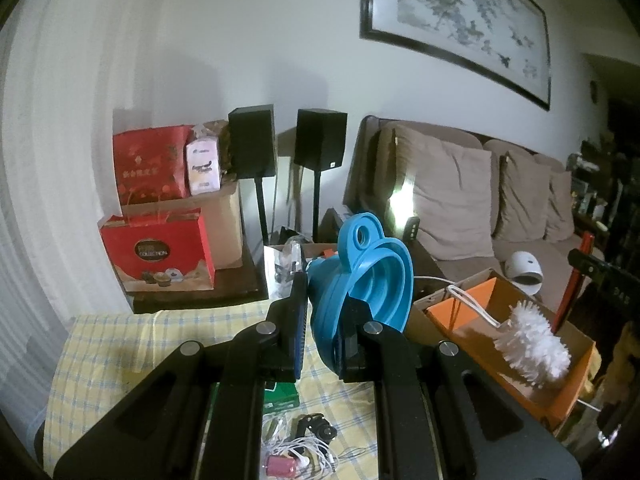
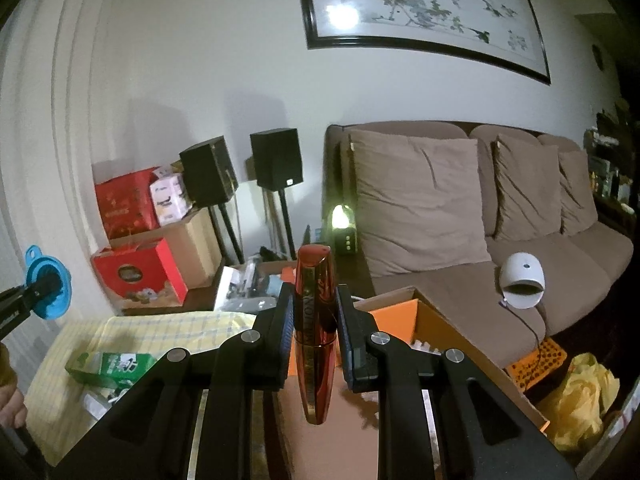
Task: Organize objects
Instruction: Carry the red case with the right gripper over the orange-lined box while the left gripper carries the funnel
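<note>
The counter (image 1: 104, 344), under a yellow checked cloth, carries the loose clutter: a green carton (image 2: 110, 362), a tangle of white cord (image 1: 304, 448) and other small bits. Beside it on the right stands an open box (image 1: 576, 384) with an orange lining, apparently the collecting place, since a white brush (image 1: 534, 346) already lies inside it against the far wall. That would explain why both tools are raised off the cloth with something in their grip: each item seems to be on its way from the counter to the box.

The funnel (image 1: 360, 280), blue and collapsible, is the bigger of the two carried things. It is held up in the air above the counter, tilted on edge with its hanging tab uppermost. The left tongs (image 1: 322, 340) are closed most of the way onto its folded body, the right pad pressed against the rim; whether the left pad also touches is hard to tell, though the right wrist view shows the funnel firmly carried.

The tube (image 2: 316, 332), a red cosmetic tube with gold lettering, is smaller. It stands upright between the pads of the right tongs (image 2: 314, 344), which are narrowed to its width and pinch it about its middle, the tapered end hanging free below. It hovers over the near edge of the box.
</note>
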Available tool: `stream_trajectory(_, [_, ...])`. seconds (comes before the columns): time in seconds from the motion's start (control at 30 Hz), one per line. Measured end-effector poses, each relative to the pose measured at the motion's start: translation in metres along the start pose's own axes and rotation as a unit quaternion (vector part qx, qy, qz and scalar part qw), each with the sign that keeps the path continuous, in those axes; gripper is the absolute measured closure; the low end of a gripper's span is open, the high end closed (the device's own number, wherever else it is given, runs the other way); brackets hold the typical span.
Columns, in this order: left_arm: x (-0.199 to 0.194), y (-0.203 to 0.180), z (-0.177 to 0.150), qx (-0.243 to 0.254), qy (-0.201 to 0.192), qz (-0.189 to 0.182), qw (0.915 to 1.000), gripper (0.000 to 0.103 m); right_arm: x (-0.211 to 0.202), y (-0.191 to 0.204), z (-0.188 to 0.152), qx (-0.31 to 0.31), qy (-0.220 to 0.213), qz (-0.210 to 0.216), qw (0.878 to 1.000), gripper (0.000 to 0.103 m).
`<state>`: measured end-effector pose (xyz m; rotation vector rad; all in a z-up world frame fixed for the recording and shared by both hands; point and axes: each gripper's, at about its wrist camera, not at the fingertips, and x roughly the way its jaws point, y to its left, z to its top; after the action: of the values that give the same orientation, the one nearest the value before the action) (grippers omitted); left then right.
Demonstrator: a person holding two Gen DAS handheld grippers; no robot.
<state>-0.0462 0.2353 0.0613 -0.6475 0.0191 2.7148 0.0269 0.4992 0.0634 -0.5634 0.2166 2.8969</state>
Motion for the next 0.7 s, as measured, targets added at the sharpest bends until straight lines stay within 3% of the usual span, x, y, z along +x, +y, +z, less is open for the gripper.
stream_trajectory(0.7, [0.005, -0.02, 0.004, 0.008, 0.004, -0.024, 0.9997, 0.092, -0.005, -0.021, 0.003, 0.014, -0.001, -0.02, 1.0, 0.084])
